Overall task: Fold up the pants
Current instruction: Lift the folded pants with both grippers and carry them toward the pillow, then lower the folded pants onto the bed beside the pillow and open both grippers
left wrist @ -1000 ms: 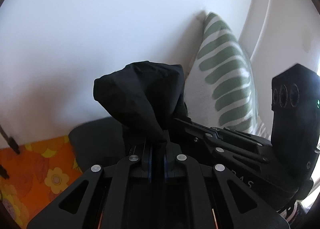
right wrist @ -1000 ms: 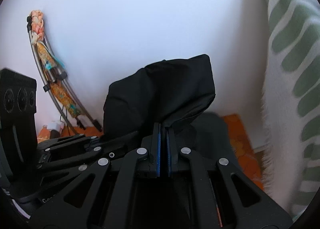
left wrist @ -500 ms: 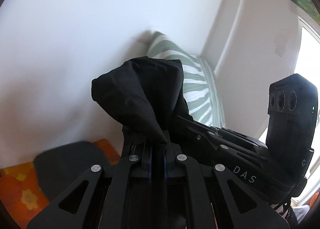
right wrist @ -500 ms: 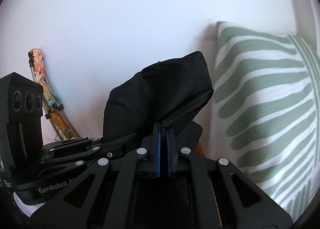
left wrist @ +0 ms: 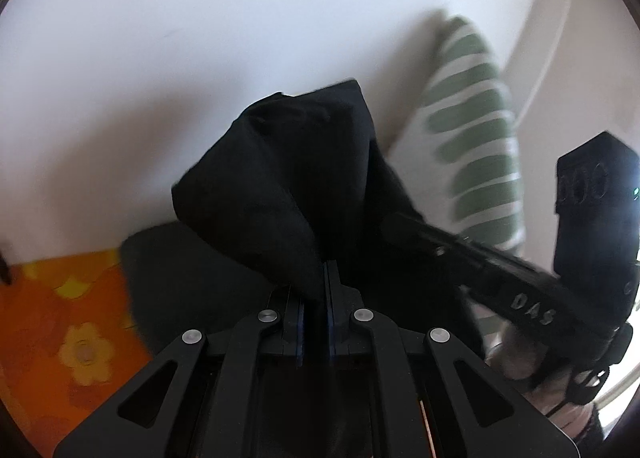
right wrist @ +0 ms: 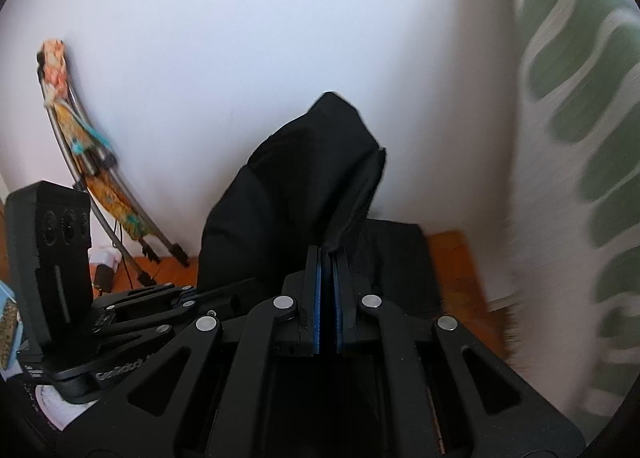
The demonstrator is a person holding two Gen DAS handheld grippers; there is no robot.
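The black pants [left wrist: 280, 178] are held up by both grippers side by side. My left gripper [left wrist: 316, 290] is shut on a bunched fold of the cloth. My right gripper [right wrist: 328, 270] is shut on another fold of the pants [right wrist: 296, 186]. The rest of the pants [left wrist: 192, 270] lies on the orange flowered surface below, and in the right wrist view [right wrist: 396, 258] too. The right gripper's body [left wrist: 520, 290] shows at the right of the left wrist view; the left gripper's body [right wrist: 120, 306] shows at the left of the right wrist view.
A white wall [left wrist: 200, 38] stands behind. A green-and-white striped pillow [left wrist: 472, 146] leans at the right, close to the right gripper [right wrist: 580, 138]. An orange flowered cover [left wrist: 60, 318] lies below. A folded metal frame with patterned cloth [right wrist: 84, 146] leans on the wall at the left.
Both grippers, still shut on the pants, have tilted back down and swung left: the orange cover and lying cloth are back in view, the pillow has shifted right.
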